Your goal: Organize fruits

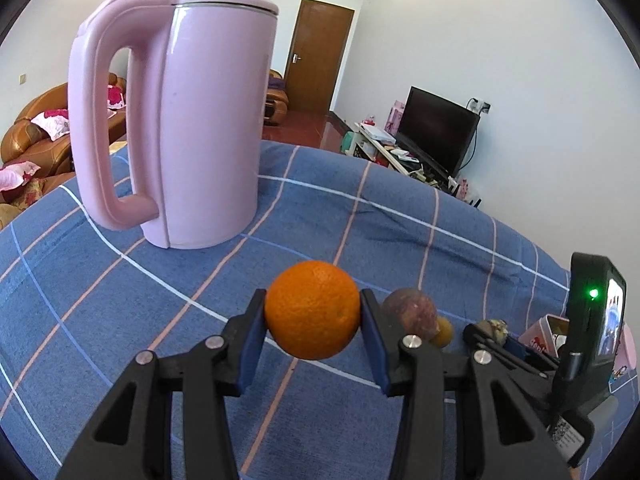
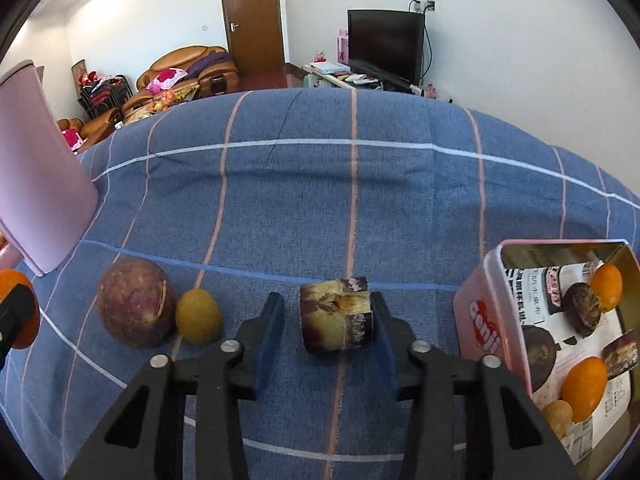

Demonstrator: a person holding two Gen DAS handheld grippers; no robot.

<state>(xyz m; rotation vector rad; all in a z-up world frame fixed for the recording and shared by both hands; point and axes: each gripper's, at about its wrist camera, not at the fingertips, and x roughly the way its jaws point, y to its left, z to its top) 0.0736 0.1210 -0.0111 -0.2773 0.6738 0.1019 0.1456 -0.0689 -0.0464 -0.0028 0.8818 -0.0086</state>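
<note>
My left gripper (image 1: 313, 294) is shut on an orange (image 1: 312, 310) and holds it above the blue checked cloth (image 1: 120, 320); the same orange (image 2: 18, 280) shows at the left edge of the right wrist view. My right gripper (image 2: 325, 300) reaches down around a cut purple-skinned fruit chunk (image 2: 336, 316) lying on the cloth. Its right pad touches the chunk, while a gap shows at the left pad. To the left lie a round purple fruit (image 2: 134, 304) and a small yellow-brown fruit (image 2: 199, 316). A pink tin (image 2: 478, 320) at the right holds oranges, dark chunks and a small brown fruit.
A tall pink kettle (image 1: 180, 120) stands on the cloth behind the left gripper and also shows at the left edge (image 2: 36, 180) of the right wrist view. The table's far edge drops to a room with sofas, a door and a television.
</note>
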